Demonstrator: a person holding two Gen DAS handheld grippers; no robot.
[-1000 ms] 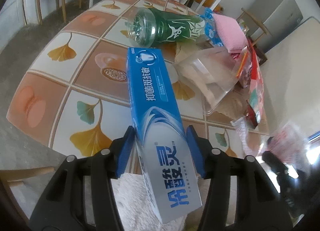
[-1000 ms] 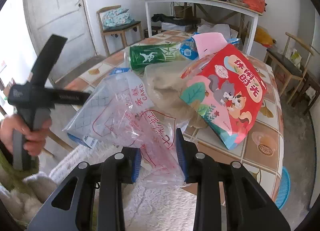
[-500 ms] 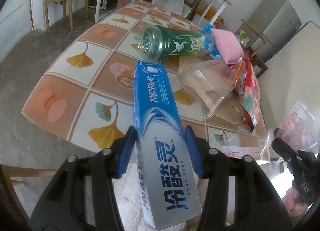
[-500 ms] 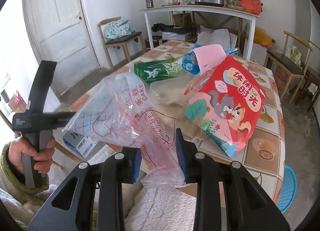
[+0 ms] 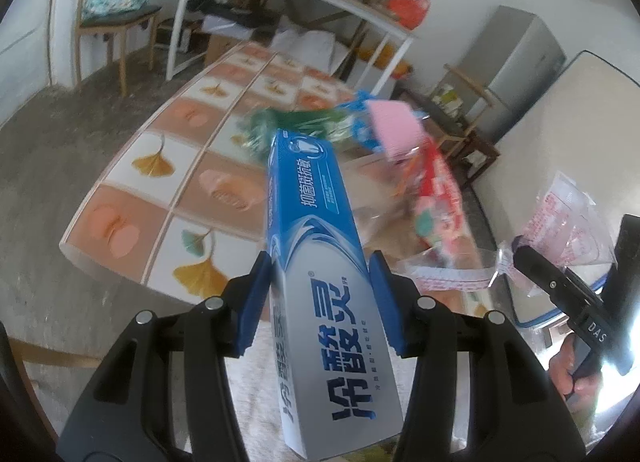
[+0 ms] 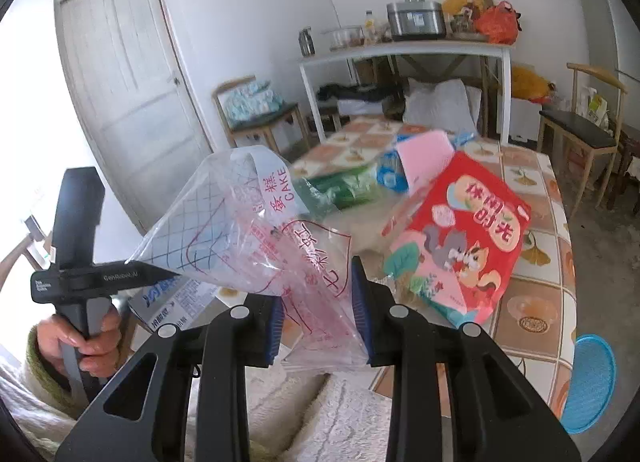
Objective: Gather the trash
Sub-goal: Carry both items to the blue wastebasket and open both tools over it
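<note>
The left gripper is closed partway onto a long toothpaste box, its blue pads pressed flat against the box's two narrow sides. The box is blue at the far end and silver-white toward the camera, with large dark blue Chinese characters on its top face; it points away from the gripper, tilted up over the near edge of the table, clear of the tabletop.

The right gripper pinches a crumpled clear plastic bag between its blue pads, the jaws narrowed onto the bunched film. The bag carries red print, the word CAKE and a dark grid pattern, and it billows up and left, its edge touching the top of the left gripper's body in the right wrist view.

Beyond, on the tiled ginkgo-patterned table, lie a red snack bag with squirrels, a green bottle on its side, a pink cloth and blue wrappers. A blue round lid sits low beside the table.
</note>
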